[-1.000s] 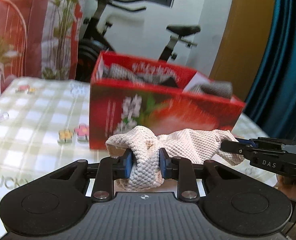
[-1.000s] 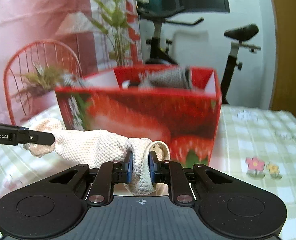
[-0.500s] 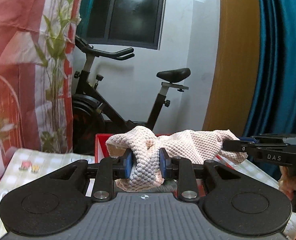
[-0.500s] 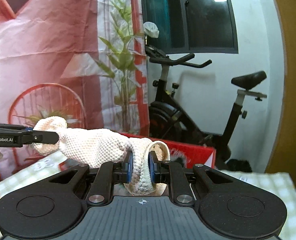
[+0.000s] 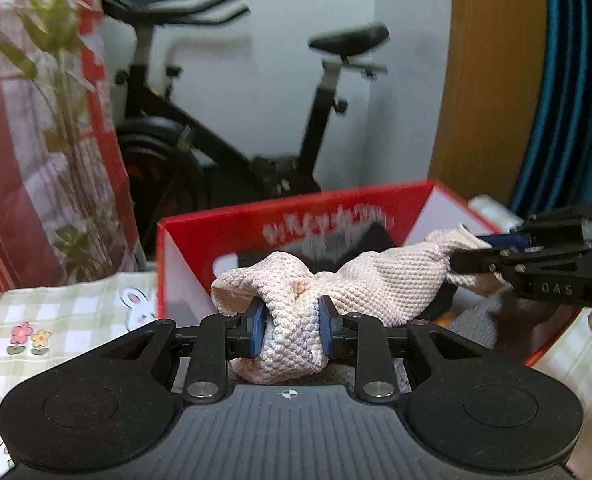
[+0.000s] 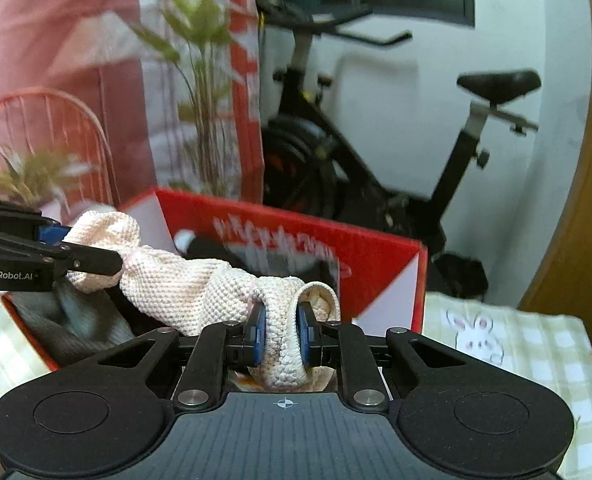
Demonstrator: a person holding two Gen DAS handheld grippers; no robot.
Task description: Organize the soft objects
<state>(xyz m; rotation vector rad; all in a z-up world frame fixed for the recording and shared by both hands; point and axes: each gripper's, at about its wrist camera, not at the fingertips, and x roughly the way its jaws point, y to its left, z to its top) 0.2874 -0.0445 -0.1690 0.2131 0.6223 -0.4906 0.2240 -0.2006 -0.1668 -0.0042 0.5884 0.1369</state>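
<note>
Both grippers are clamping opposite ends of the cream knitted cloth [image 5: 380,284]: left gripper [image 5: 289,330], right gripper [image 6: 281,334], jaws narrow on it, keeping it stretched above the red box [image 5: 215,228], presumably for lowering inside.

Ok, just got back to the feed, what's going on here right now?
A person is holding a cream knitted cloth stretched between two handheld grippers. The left gripper is shut on one end, the right gripper on the other. The cloth hangs over the open red box, which already holds grey and dark soft items. It has not been let go yet.
</note>
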